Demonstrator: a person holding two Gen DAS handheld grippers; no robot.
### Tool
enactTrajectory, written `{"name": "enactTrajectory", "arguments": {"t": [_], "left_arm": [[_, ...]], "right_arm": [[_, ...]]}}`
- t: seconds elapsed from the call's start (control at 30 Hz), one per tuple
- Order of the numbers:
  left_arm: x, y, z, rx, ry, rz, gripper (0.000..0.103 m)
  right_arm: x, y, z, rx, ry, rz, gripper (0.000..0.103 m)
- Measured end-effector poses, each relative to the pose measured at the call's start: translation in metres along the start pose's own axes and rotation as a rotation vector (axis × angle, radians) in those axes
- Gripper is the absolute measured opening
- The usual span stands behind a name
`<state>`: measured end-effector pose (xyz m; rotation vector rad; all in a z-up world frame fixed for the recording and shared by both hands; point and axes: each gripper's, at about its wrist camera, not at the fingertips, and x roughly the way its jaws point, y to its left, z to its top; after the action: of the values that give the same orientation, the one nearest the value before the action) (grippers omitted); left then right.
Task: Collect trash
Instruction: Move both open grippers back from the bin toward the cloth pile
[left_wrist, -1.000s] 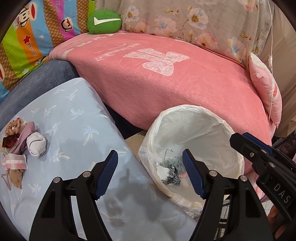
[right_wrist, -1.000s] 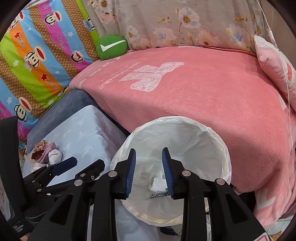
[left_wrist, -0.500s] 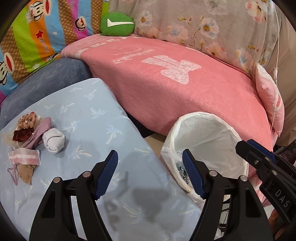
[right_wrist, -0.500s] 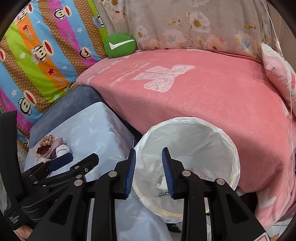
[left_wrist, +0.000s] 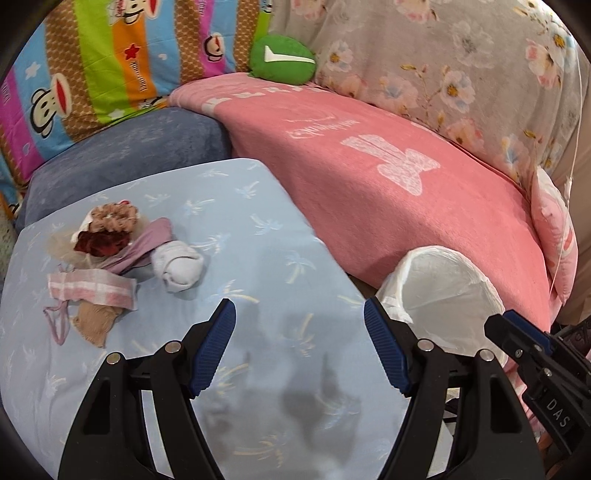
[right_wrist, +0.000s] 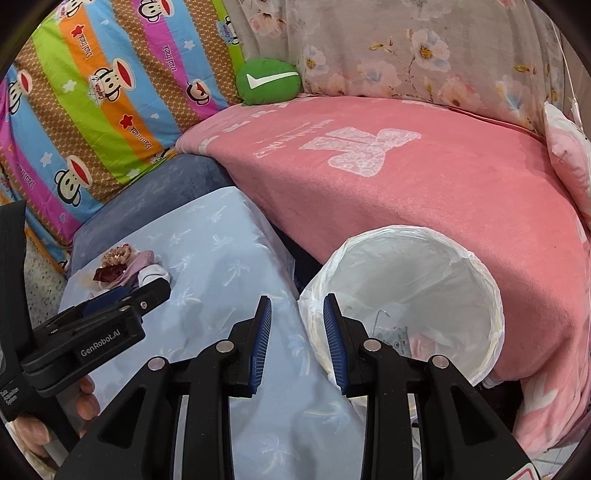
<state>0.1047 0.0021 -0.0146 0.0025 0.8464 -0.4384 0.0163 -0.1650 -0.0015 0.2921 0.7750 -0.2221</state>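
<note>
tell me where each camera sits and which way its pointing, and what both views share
Left wrist: on the left gripper, angled down over the light blue cushion at the pile of scraps; its own open fingers show, with the right gripper's tip at the right edge.
Right wrist: on the right gripper, angled down at the white-lined bin; its own narrowly parted, empty fingers show, with the left gripper and a hand at the left edge.
Shared: cushion, scraps, bin, pink blanket, green pillow.

Fuzzy pink blanket, smooth pale-blue cloth cover, thin crinkled white plastic bin liner.
</note>
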Motion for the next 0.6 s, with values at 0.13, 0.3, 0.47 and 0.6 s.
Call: {"name": "enactTrajectory", "arguments": {"t": [0.13,0.3,0.47,0.6], "left_arm": [[-0.010,0.024,-0.005,-0.041,-0.020,0.031,0.069],[-0.019,0.061,-0.010,-0.101,-0.029,0.065,0.069],[-0.028,0.109,-0.017,-0.166,-0.032,0.119,0.069],[-0.033,0.144,-0.025,-0.209,-0.027,0.166,0.070]], "right_arm": [[0.005,0.015,-0.006,-0.025,0.015,0.024,0.029],[0.016,0.041,-0.010,-0.066,0.042,0.055,0.029],[0.027,0.071,-0.013,-0.102,0.056,0.088,0.029],[0.041,0.096,-0.014,-0.134,0.077,0.106,0.029]]}}
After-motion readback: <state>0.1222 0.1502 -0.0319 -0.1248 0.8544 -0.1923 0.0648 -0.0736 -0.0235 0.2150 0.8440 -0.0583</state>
